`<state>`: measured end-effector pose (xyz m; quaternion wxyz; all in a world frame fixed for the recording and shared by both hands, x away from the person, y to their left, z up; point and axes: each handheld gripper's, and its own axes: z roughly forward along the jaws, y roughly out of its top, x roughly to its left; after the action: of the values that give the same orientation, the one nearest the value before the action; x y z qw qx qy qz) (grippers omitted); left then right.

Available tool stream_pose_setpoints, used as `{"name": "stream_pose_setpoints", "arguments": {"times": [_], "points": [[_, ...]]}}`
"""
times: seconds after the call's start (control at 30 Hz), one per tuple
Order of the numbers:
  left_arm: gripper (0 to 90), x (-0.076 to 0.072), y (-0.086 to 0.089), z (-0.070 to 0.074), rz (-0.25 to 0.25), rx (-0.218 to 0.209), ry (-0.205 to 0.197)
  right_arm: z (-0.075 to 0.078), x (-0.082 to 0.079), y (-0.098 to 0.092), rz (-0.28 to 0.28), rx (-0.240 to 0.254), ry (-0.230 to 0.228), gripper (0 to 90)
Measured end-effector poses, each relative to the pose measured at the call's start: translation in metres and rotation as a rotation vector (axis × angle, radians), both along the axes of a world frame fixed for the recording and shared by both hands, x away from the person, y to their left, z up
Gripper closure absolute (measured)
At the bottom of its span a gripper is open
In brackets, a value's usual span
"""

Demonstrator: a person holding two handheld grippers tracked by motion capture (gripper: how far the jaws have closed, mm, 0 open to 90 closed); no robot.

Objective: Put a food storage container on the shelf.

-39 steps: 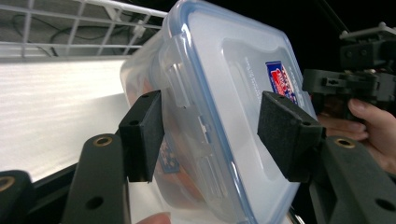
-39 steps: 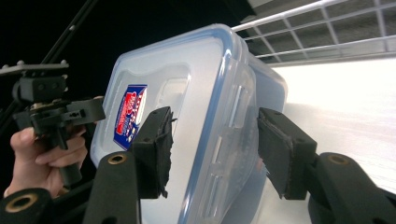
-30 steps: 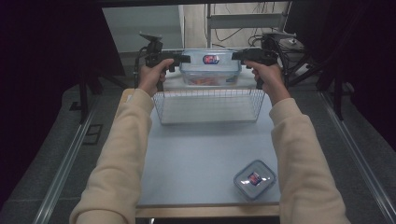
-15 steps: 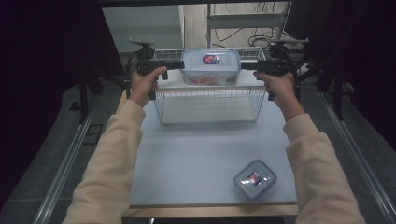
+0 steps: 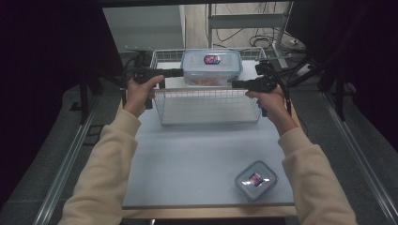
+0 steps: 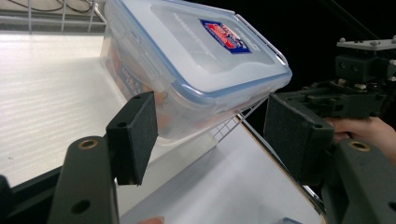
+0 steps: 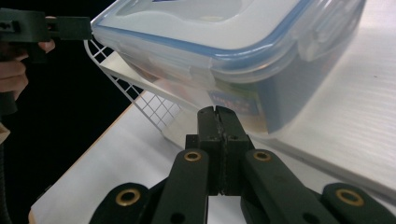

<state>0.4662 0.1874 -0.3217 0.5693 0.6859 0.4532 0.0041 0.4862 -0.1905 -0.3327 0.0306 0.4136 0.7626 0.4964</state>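
We see a white table (image 5: 197,159) with a wire basket (image 5: 209,105) standing at its far end, and across the top of that basket lies a white board (image 6: 46,93) on which the large clear container (image 5: 211,65) sits, its lid clipped down with a blue seal and a red and blue label on top. In the left gripper view the container (image 6: 196,60) rests near the board's corner, with orange contents showing through its wall, and the basket's wire rim appears just beneath it. The left gripper (image 5: 174,73) is held level at the container's left side; in its own view its jaws stand spread, one pad in front of the container's near wall and the other off past its corner, neither pressing on it. The right gripper (image 5: 238,84) is held level just off the container's right front corner; in its own view its jaws have just been closing and are now pressed flat together with nothing between them, the tips (image 7: 218,112) close to the container's lower wall, though we cannot tell if they touch it. A small lidded container (image 5: 256,180) sits near the table's front right edge, well apart from the rest.
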Motion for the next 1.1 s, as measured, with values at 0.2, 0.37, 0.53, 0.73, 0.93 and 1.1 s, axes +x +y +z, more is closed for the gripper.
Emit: {"name": "stream_pose_setpoints", "arguments": {"times": [0.2, 0.37, 0.53, 0.73, 0.93, 1.1], "points": [[34.4, 0.001, 0.003, -0.005, 0.004, -0.003, 0.009, -0.004, 0.008, 0.002, -0.006, 0.002, -0.006, 89.5], [34.3, 0.000, 0.003, -0.007, 0.004, -0.004, 0.014, -0.005, 0.011, 0.001, -0.022, 0.009, -0.010, 89.5], [34.1, -0.003, 0.002, -0.007, -0.001, 0.010, 0.009, -0.006, 0.012, -0.001, -0.029, 0.020, -0.003, 89.5], [34.2, -0.012, 0.002, -0.009, -0.002, 0.013, -0.001, -0.003, 0.002, -0.002, -0.005, 0.029, -0.026, 89.5], [34.4, -0.027, 0.002, -0.016, -0.014, 0.001, -0.008, -0.006, -0.015, -0.013, 0.017, 0.039, -0.036, 89.5], [34.3, -0.042, 0.002, -0.026, -0.039, 0.000, -0.011, -0.014, -0.030, -0.026, 0.041, 0.035, -0.039, 89.4]]}}
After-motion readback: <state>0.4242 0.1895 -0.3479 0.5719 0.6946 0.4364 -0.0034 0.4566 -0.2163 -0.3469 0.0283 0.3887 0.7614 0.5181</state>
